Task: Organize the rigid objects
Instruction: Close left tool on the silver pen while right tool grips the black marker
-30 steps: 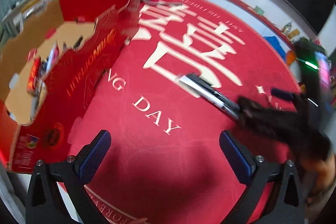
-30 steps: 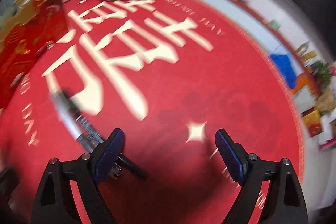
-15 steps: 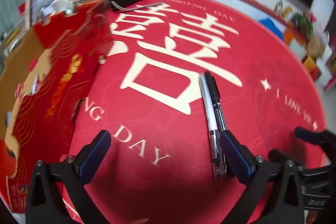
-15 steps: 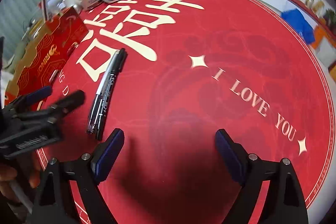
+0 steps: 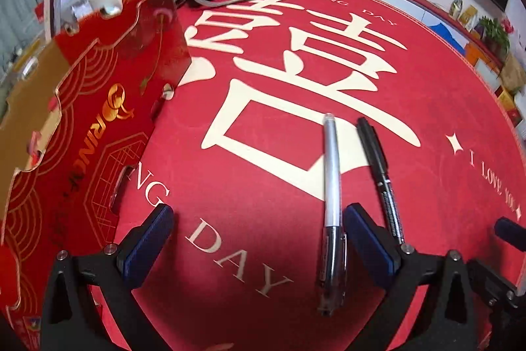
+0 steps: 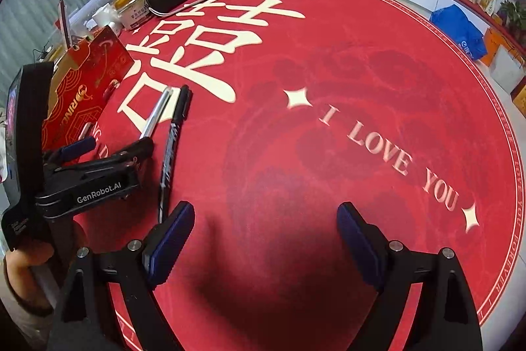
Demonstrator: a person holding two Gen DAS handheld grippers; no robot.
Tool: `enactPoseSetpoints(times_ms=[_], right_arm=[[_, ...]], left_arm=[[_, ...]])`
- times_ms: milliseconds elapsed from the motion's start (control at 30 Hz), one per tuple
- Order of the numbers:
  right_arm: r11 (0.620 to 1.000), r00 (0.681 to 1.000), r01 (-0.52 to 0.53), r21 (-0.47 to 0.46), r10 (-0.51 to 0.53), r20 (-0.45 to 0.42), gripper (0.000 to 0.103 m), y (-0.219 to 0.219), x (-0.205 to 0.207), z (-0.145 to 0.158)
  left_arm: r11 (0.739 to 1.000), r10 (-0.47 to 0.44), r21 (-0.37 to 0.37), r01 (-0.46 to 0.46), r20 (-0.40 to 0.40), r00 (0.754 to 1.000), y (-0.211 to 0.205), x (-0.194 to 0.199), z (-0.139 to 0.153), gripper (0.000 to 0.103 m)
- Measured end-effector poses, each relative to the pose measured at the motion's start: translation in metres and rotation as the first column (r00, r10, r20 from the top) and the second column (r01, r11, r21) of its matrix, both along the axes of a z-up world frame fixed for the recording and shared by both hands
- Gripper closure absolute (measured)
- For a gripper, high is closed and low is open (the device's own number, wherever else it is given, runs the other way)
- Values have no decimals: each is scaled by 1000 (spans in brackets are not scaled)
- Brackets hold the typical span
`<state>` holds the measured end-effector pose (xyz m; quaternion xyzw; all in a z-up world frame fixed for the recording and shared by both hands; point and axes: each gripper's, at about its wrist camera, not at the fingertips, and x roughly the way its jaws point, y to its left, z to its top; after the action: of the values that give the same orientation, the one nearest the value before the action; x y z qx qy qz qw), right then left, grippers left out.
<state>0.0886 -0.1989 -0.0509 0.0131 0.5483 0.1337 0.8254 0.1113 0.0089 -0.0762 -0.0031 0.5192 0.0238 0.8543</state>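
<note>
Your left gripper (image 5: 254, 240) and right gripper (image 6: 264, 236), both spread and empty, hang over the red mat (image 5: 263, 173) beside a clear pen (image 5: 331, 186), black marker (image 5: 378, 173) and red box (image 5: 98, 127).

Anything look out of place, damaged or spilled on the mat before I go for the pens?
Nothing spilled or damaged that I can see. The only strays are the two pens loose on the red mat: the silver pen and the black marker lie side by side, apart, outside the red box. The left gripper is open, with nothing gripped.
</note>
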Motion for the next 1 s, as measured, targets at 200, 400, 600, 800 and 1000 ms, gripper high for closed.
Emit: enactPoseSetpoints(times_ms=[200, 400, 600, 800, 1000], right_arm=[[998, 998, -60, -21, 60, 6, 14, 42, 24, -9], [991, 991, -124, -53, 126, 38, 29, 65, 41, -13], [953, 963, -248, -172, 262, 66, 53, 83, 42, -13], [961, 973, -220, -169, 229, 34, 77, 63, 45, -11], [941, 960, -271, -203, 279, 14, 77, 64, 48, -9]], left_arm=[[999, 9, 52, -10, 20, 1000, 12, -4, 3, 0], [999, 28, 46, -29, 17, 999, 28, -6, 3, 0], [997, 48, 55, -49, 29, 998, 27, -7, 3, 0], [997, -29, 75, 26, 30, 999, 2, -2, 3, 0], [998, -58, 27, 56, 38, 998, -5, 9, 0, 1]])
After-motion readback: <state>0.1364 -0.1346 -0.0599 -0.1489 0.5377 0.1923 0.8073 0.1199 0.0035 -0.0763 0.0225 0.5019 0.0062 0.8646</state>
